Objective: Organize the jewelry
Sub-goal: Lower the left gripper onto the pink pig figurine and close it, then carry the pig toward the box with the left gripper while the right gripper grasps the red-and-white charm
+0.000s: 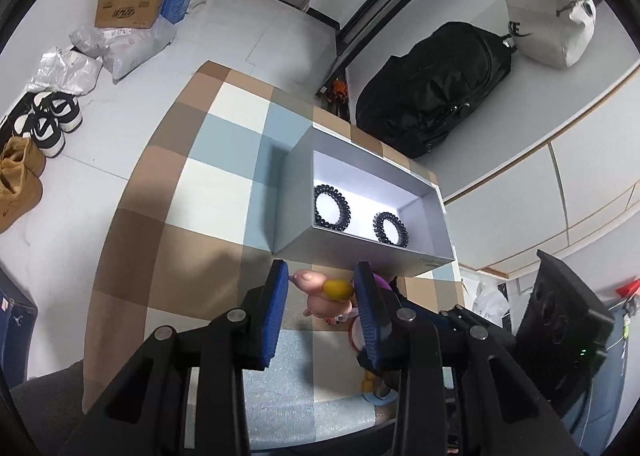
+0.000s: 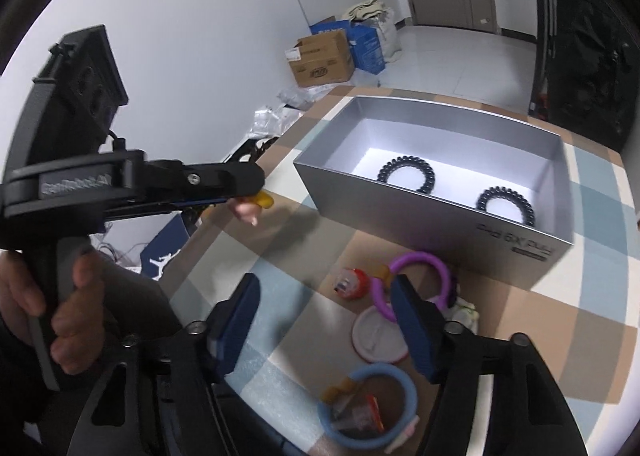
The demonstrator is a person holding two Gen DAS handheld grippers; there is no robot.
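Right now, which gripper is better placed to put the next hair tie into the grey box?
Probably the left gripper: its jaws already hold a pink and yellow hair tie, close to the grey box. The right gripper is open and holds nothing, above the purple ring on the table.

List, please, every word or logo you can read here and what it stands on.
"GenRobot.AI": body of the left gripper, which grips a pink charm.
"Find X9 Pro", upside down, uncertain: side of the silver box.
Jumping-figure logo, no words: blue box.
Cardboard box labels: too small to read.
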